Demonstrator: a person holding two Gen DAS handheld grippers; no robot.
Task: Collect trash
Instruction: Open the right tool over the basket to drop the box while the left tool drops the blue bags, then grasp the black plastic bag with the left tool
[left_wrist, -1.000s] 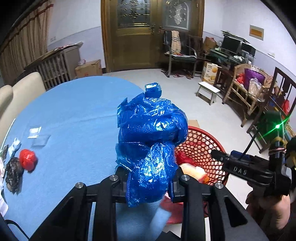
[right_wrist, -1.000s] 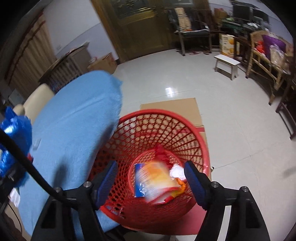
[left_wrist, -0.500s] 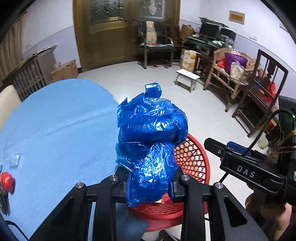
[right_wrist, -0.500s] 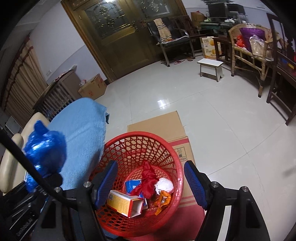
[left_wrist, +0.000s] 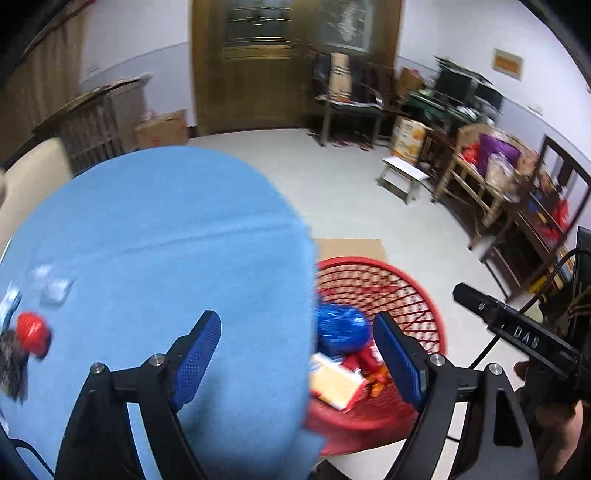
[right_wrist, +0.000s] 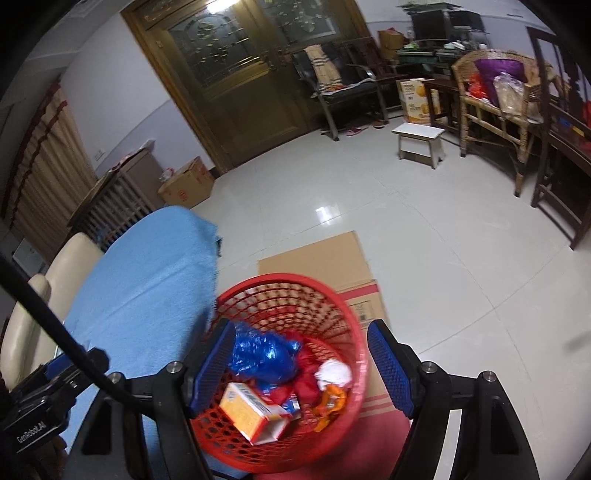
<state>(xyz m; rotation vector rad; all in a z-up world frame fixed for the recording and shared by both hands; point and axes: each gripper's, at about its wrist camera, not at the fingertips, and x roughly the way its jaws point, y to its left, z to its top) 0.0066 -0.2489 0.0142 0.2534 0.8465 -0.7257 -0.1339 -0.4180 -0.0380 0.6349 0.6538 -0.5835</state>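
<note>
table (left_wrist: 155, 229): blue cloth, left of basket | basket (right_wrist: 354, 332): red mesh, on floor beside table, on cardboard (right_wrist: 314, 258) | blue bag (right_wrist: 262, 354): inside basket, far-left, above box (right_wrist: 251, 410) | left gripper (left_wrist: 295, 354): released, nothing held | right gripper (right_wrist: 303, 365): released, over basket | red scrap (left_wrist: 33, 332): table's left edge

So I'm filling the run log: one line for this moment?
left gripper: open, empty | right gripper: open, empty | blue bag: in red basket | red scrap: on blue table
</note>
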